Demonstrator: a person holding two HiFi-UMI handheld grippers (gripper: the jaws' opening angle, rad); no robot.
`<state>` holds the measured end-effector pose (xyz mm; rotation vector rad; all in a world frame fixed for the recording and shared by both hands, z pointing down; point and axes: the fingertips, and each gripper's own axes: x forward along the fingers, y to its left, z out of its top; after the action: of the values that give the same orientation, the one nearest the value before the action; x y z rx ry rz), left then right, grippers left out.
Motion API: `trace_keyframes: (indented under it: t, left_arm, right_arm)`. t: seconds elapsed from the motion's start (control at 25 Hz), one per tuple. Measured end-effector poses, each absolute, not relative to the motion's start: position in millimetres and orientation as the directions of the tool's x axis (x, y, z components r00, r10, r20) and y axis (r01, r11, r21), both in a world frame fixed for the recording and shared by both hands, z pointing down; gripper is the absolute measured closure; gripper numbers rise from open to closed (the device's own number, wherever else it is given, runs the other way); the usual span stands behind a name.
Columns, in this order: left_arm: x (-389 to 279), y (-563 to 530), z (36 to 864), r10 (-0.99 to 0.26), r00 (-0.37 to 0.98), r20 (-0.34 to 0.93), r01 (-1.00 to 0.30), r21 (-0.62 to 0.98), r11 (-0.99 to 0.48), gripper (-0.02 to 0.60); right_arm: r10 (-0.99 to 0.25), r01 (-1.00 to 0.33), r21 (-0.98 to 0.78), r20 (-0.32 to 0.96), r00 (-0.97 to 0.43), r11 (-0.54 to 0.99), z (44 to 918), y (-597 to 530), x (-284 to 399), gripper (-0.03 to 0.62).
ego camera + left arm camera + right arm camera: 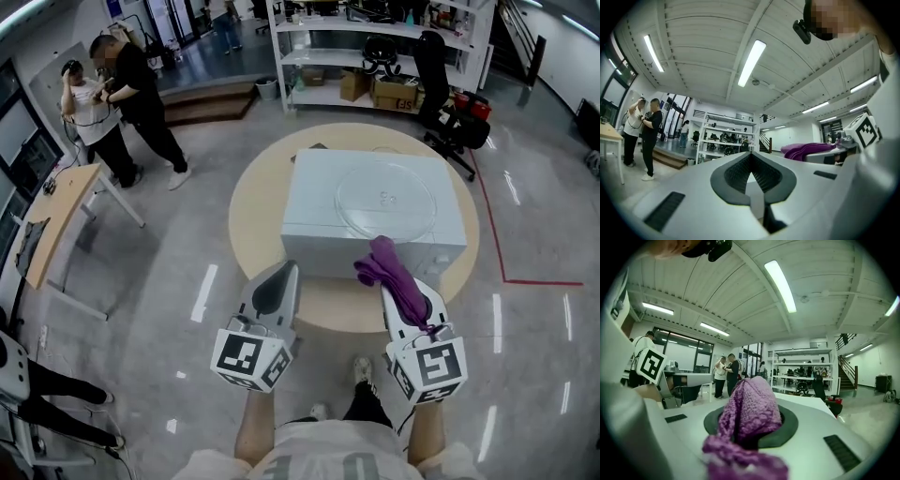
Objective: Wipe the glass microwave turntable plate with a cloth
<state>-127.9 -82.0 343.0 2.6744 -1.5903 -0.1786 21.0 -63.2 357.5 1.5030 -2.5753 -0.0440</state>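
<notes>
Purple knitted cloth (389, 258) bunches, clamped in the right hand-held gripper (403, 295); left hand-held gripper (280, 275) closed, empty.

From where I stand, the knitted purple cloth (398, 277) glows against the white microwave (319, 202), the clear glass plate (385, 200), the beige table (253, 216) and the glossy grey floor (169, 281) with its red line (494, 239), while the pale grey left gripper (281, 275) and right gripper (403, 300) carry black-and-white square-patterned cubes.

Round table (253, 202), white microwave (319, 202) on top
</notes>
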Motion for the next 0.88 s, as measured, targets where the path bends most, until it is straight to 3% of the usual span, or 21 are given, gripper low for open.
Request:
trace_keyframes:
  t: [0.32, 0.52, 0.88]
  left_arm:
    - [-154.0, -27.0, 346.3, -0.863, 0.495, -0.101, -0.856, 0.114, -0.505, 0.578]
    - [-150.5, -7.6, 340.6, -0.866, 0.483, -0.133, -0.858, 0.128, -0.498, 0.578]
    - [-122.8, 68.8, 326.4, -0.874, 0.467, -0.133, -0.867, 0.127, -0.482, 0.578]
  right_arm:
    - [-0.869, -0.872, 0.086, 0.174, -0.463, 0.481, 368.0, 8.4, -8.4, 0.546]
    - [-0.871, -0.865, 0.111, 0.114, -0.479, 0.490, 337.9, 30.7, -12.3, 0.546]
    - [-0.912, -0.909, 0.100, 0.108, -0.395, 0.405, 333.7, 125.3, 53.4, 0.546]
